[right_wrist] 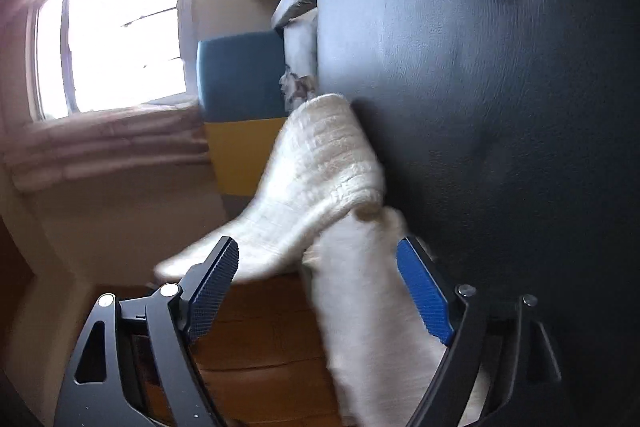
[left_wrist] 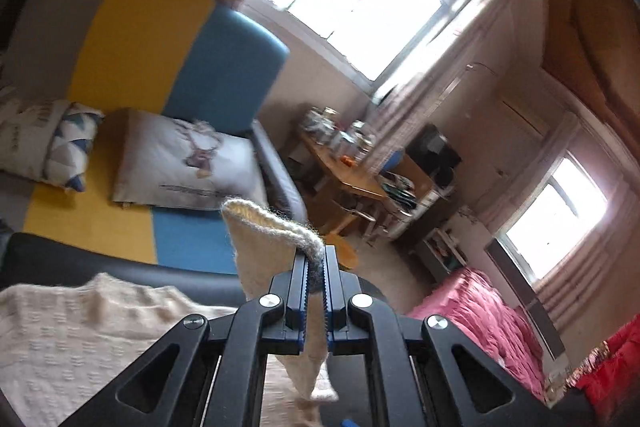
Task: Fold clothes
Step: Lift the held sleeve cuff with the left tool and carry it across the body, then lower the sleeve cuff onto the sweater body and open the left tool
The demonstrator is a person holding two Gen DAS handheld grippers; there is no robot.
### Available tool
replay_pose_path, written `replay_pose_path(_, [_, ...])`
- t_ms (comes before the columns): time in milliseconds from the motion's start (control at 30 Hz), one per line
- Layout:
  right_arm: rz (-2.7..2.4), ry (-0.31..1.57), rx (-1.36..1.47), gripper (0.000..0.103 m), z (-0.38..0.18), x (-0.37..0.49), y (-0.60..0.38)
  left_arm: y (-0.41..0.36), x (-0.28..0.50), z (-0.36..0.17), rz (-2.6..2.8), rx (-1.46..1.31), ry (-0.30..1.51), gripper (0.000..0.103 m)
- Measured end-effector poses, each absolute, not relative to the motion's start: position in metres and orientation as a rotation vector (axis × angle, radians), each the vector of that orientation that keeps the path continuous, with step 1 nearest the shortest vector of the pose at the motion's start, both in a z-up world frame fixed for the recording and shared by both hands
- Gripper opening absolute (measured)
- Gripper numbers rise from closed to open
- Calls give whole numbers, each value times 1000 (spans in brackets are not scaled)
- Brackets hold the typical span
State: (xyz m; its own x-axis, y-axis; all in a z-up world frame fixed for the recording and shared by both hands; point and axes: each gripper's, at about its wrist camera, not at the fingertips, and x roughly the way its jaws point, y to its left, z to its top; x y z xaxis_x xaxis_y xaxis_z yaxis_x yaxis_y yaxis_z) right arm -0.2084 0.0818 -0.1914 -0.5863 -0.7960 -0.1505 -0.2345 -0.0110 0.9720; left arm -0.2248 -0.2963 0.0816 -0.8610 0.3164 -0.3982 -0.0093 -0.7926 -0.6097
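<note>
- My left gripper was clenched on a grey-trimmed edge of the cream knit sweater, holding that corner up off the dark table.
- The rest of the sweater spread out on the table below and to the left in the left wrist view, its knit ribbing showing.
- My right gripper stood with its jaws wide apart, grasping nothing. A limb of the sweater, a sleeve by my guess, ran between the blue pads, and another fold hung over the table's edge above the wooden floor.
- The right view was motion-blurred, so I could not tell whether the cloth touched either pad.
- I judged the step to be a fold in progress: one edge lifted, the other side either waiting to be gripped or just let go.
- Either way, whatever came next called for keeping the lifted edge taut and level, so the knit would not sag or slide off the table.
</note>
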Motion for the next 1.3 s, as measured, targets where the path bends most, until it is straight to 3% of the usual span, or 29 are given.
replay_pose_path(200, [-1584, -1870, 1076, 85, -197, -216, 53, -323, -212, 61, 2733, -786, -944, 5])
replay_pose_path(267, [-1545, -1910, 1050, 96, -200, -220, 46, -328, -207, 57, 2735, -786, -946, 5])
replay_pose_path(367, [-1545, -1921, 1045, 101, -199, -227, 36, -337, -198, 55, 2740, -776, -947, 5])
replay_pose_path(567, [-1592, -1913, 1100, 101, -203, -245, 17, -350, -183, 44, 2732, -782, -958, 5])
replay_pose_path(800, [-1809, -1793, 1124, 101, -189, -262, 19, -358, -157, 4, 2723, -865, -950, 5])
replay_pose_path(1067, [-1980, -1570, 1199, 101, -181, -259, 20, -390, -136, -101, 2720, -1211, -1044, 5])
replay_pose_path(1300, [-2059, -1346, 1232, 101, -173, -260, 1, -413, -126, -122, 2645, -1211, -1203, 6])
